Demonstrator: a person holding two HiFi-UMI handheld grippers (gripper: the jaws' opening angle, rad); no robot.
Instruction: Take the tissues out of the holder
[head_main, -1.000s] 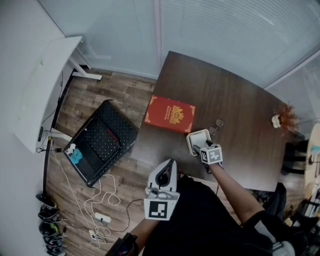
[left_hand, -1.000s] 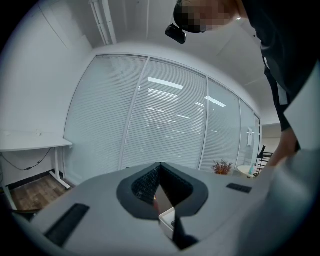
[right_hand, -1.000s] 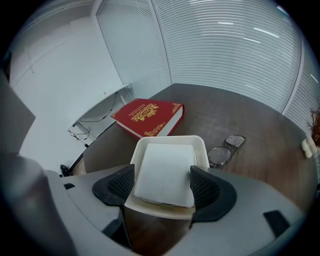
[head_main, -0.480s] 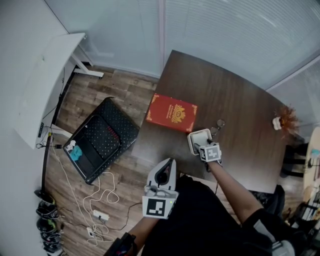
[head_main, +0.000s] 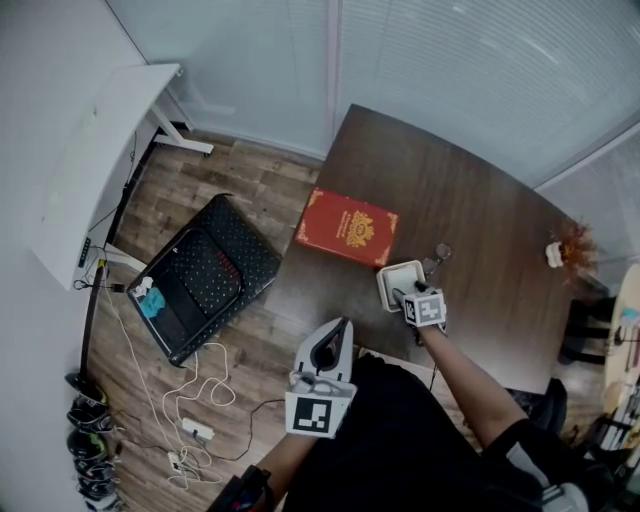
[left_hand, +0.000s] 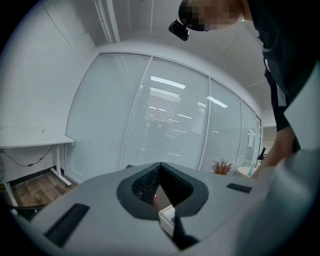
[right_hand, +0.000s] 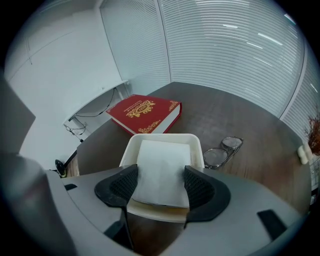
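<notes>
A white tissue holder (head_main: 390, 277) stands near the front edge of the dark table (head_main: 460, 190). In the right gripper view the holder (right_hand: 161, 137) has a flat stack of white tissues (right_hand: 164, 167) lying in it. My right gripper (right_hand: 160, 176) is down over the holder's near end, its jaws closing with the tissue stack between the two pads. In the head view my right gripper (head_main: 408, 298) sits at the holder's near side. My left gripper (head_main: 336, 338) hangs off the table by my body, jaws shut and empty (left_hand: 160, 167).
A red book (head_main: 347, 227) lies on the table left of the holder, also seen as the red book (right_hand: 145, 112) beyond it. Glasses (right_hand: 222, 152) rest just right of the holder. A dried plant (head_main: 570, 240) stands far right. On the floor are a black case (head_main: 200, 280) and cables.
The head view has drifted slightly. My right gripper stays at the holder's near end and the left gripper hangs in the same place.
</notes>
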